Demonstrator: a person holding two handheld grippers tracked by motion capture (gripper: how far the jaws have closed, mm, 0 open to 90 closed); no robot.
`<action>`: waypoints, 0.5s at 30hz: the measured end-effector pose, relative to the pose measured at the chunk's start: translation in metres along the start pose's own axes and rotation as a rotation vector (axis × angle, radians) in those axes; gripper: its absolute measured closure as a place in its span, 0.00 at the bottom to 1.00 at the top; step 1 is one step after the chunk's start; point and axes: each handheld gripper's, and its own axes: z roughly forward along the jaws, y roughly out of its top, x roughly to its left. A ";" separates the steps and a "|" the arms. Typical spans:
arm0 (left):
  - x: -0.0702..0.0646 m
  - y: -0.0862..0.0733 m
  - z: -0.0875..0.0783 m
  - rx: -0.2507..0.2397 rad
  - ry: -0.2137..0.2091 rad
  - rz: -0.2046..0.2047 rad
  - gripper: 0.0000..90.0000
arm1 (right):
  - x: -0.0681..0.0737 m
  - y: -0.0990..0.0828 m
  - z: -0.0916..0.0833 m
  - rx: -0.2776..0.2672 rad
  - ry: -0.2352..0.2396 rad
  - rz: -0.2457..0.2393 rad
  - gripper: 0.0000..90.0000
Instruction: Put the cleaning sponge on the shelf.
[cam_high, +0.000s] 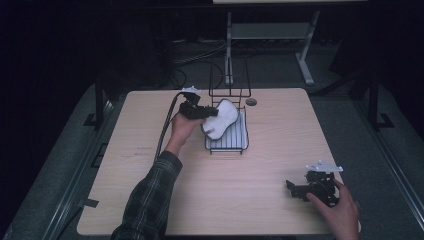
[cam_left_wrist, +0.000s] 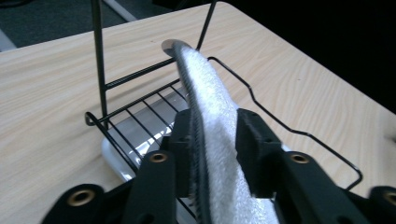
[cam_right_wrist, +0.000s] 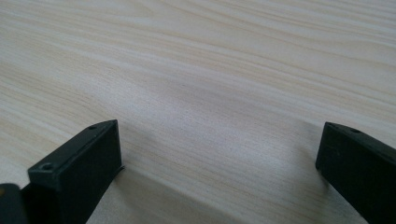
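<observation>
Toward the far edge of the table (cam_high: 150, 200), left of its middle, the left gripper (cam_high: 202, 112) is clamped on a white fuzzy slipper (cam_high: 220, 117), its jaws pinching the thing across its thickness. In the left gripper view the slipper (cam_left_wrist: 210, 116) stands on edge between the jaws, its dark-trimmed sole to one side, held over a black wire rack (cam_left_wrist: 140, 100) with a pale tray beneath. Holding it on edge looks meant to slot it upright among the rack's (cam_high: 227, 142) wires rather than lay it flat. Whether its lower end already touches the rack is hidden by the jaws. Near the table's front right corner the right gripper (cam_high: 295, 190) rests low in the person's hand, jaws spread wide with nothing between them, likely parked clear of the work; its view looks onto bare woodgrain (cam_right_wrist: 210, 84). The rack's upright frame fades into the dark background.
</observation>
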 end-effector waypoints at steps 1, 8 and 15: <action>0.000 0.000 0.000 0.001 0.008 0.001 0.69 | 0.000 0.000 0.000 0.000 0.000 0.000 0.00; -0.003 0.003 -0.004 0.006 0.011 0.026 0.65 | 0.000 0.000 0.000 0.000 0.000 0.000 0.00; -0.012 0.000 -0.014 -0.001 -0.025 0.065 0.89 | 0.000 0.000 0.000 0.000 0.000 0.000 0.00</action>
